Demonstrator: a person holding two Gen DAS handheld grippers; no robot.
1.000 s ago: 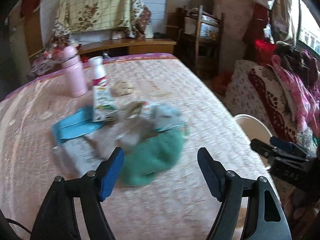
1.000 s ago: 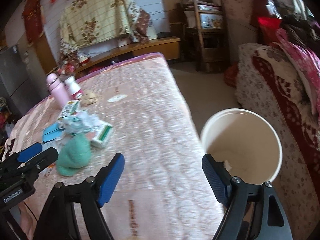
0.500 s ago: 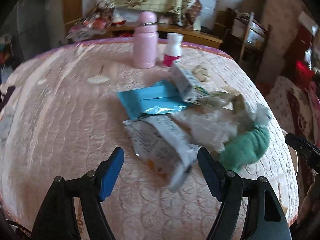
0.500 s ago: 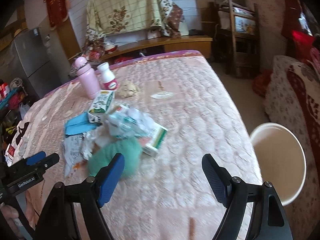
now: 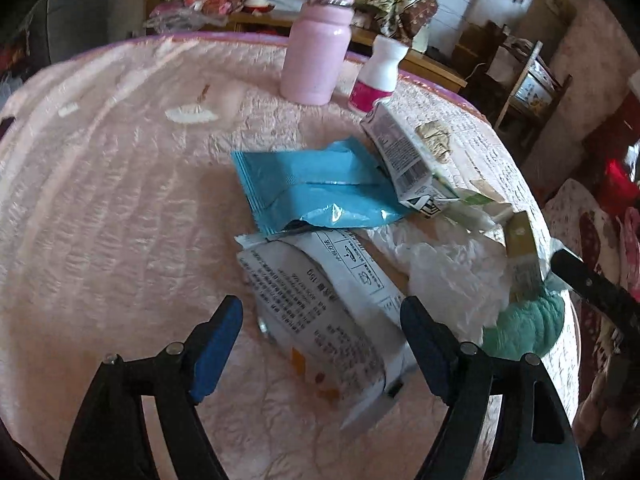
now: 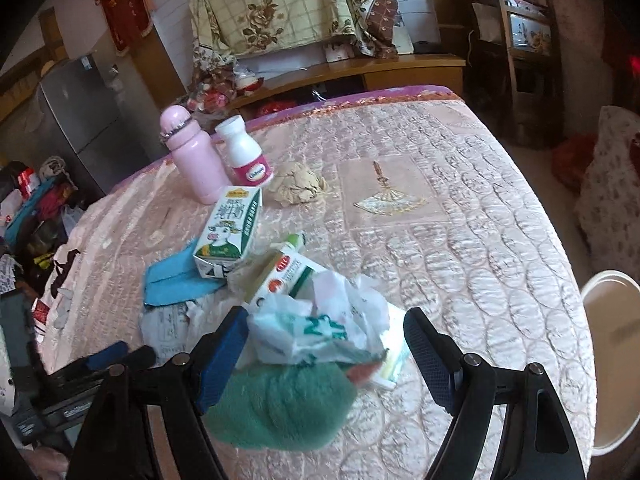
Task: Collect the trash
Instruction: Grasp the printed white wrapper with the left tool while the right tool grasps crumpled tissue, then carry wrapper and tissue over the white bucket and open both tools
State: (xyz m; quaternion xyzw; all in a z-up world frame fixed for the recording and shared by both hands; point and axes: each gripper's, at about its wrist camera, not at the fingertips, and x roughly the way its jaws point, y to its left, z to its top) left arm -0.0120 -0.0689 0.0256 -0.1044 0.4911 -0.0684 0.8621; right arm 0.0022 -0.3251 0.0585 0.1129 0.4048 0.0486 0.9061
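Observation:
A heap of trash lies on the pink quilted table point(image 5: 100, 208): a white printed wrapper point(image 5: 320, 312), a blue packet point(image 5: 316, 188), a milk carton point(image 6: 228, 232), a crumpled plastic bag point(image 6: 320, 328), a small box point(image 6: 288, 272) and a green cloth point(image 6: 280, 404). My left gripper point(image 5: 320, 344) is open, its jaws either side of the white wrapper. My right gripper point(image 6: 324, 348) is open over the plastic bag and green cloth. A white bucket point(image 6: 612, 364) stands off the table's right edge.
A pink bottle point(image 6: 192, 156) and a white bottle point(image 6: 244, 152) stand at the table's far side, with a crumpled brown paper point(image 6: 298, 182) beside them. A fridge point(image 6: 84, 120), a wooden bench point(image 6: 360, 72) and a sofa point(image 6: 612, 188) surround the table.
Both grippers have moved in toward the trash heap. The left swung from the green cloth to the white wrapper. The right turned from the bucket to the plastic bag and cloth.

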